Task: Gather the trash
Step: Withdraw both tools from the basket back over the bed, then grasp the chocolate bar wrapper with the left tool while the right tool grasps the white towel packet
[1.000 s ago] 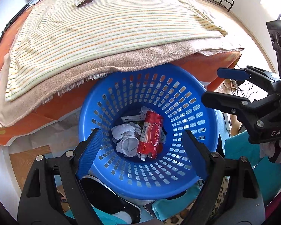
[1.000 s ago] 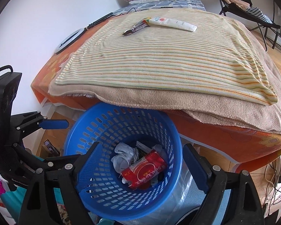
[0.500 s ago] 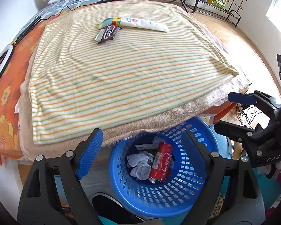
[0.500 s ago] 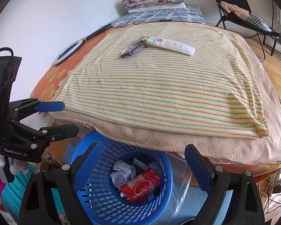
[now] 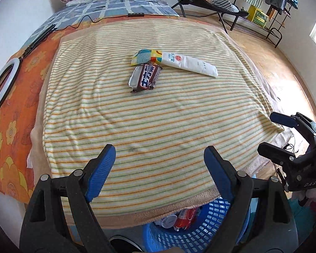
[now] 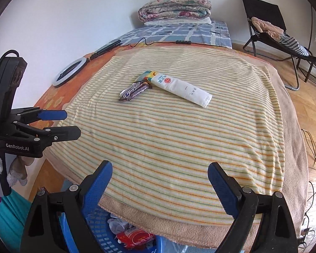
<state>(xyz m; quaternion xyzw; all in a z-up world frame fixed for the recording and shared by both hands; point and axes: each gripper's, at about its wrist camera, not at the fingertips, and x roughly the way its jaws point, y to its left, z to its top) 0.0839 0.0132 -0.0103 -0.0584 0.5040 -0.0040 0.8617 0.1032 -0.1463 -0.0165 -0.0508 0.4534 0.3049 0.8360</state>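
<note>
Left wrist view shows left gripper (image 5: 159, 164) and right gripper (image 6: 160, 181) both wide open and empty, poised over the striped blanket (image 5: 158, 116), with chocolate wrapper (image 5: 145, 78) and white packet (image 5: 189, 64) at twelve o'clock, blue basket (image 5: 179, 236) at six o'clock for drop-off.

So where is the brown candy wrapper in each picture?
Left wrist view: the brown candy wrapper lies on the striped blanket, upper middle, just below the colourful end of the long white packet.
Right wrist view: the brown candy wrapper is left of centre, seen nearly edge-on, left of the same packet.
Shared landmark: the long white packet.
</note>
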